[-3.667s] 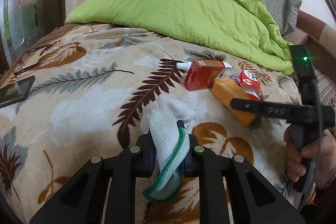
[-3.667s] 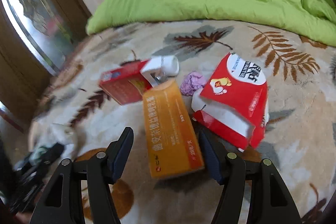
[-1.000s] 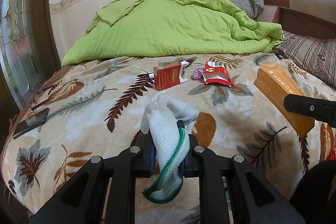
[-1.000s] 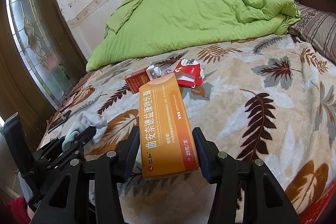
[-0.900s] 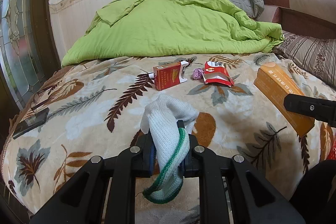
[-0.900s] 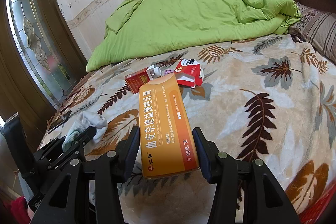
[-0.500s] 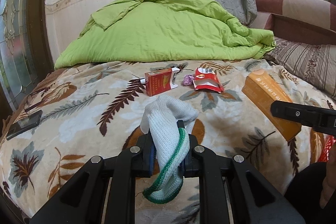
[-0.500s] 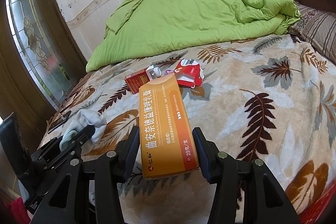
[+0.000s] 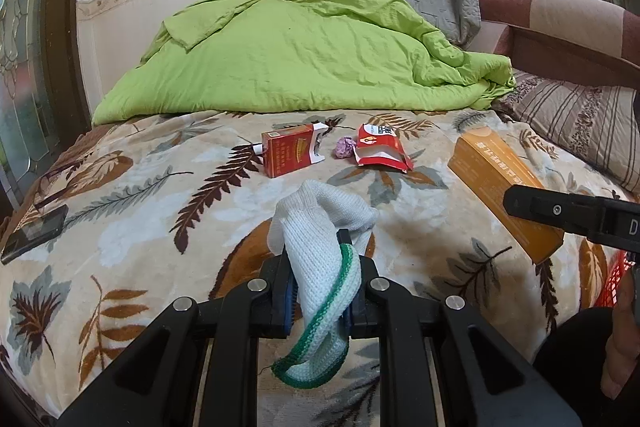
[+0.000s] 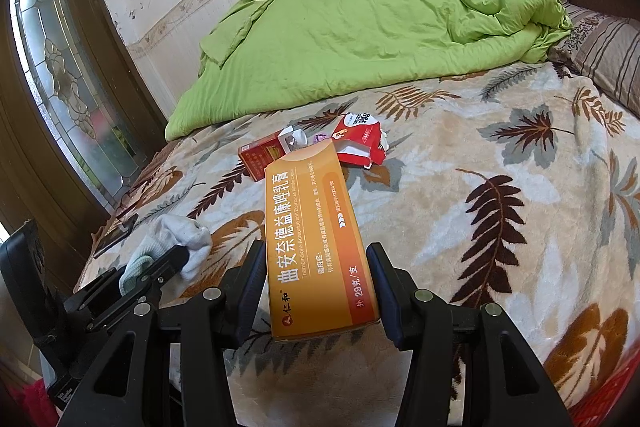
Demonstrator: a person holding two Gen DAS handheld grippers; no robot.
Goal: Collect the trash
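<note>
Leaf-patterned bedding is covering the bed [image 9: 120, 211], and a rumpled green quilt [image 9: 304, 55] is lying heaped across its far end, against a wall with a patterned border. Taking the red carton [image 9: 289, 153] near the middle of the bed as the landmark: a small crumpled purple wad [image 9: 345, 147] is sitting just to the right of it, and a torn red-and-white packet [image 9: 380, 147] is lying just beyond that wad, further right. A dark phone [image 9: 34, 233] is resting well to the left of the red carton, close to the bed's left edge. Nearer the camera than the carton, the left gripper [image 9: 318, 279] is clamping its jaws together on a white knitted glove [image 9: 320, 243] with a green cuff, the cuff hanging below the fingers and the glove's body flopping forward above them. Well to the right of the carton, the right gripper [image 10: 318, 279] is gripping an orange box [image 10: 318, 239] by its near end, one pad pressing on each long side, with the box jutting out over the bedding toward the carton. A red mesh basket [image 9: 614, 283] is showing at the bed's right edge, far right of the carton, and part of a hand [image 9: 620, 351] is appearing below it.
</note>
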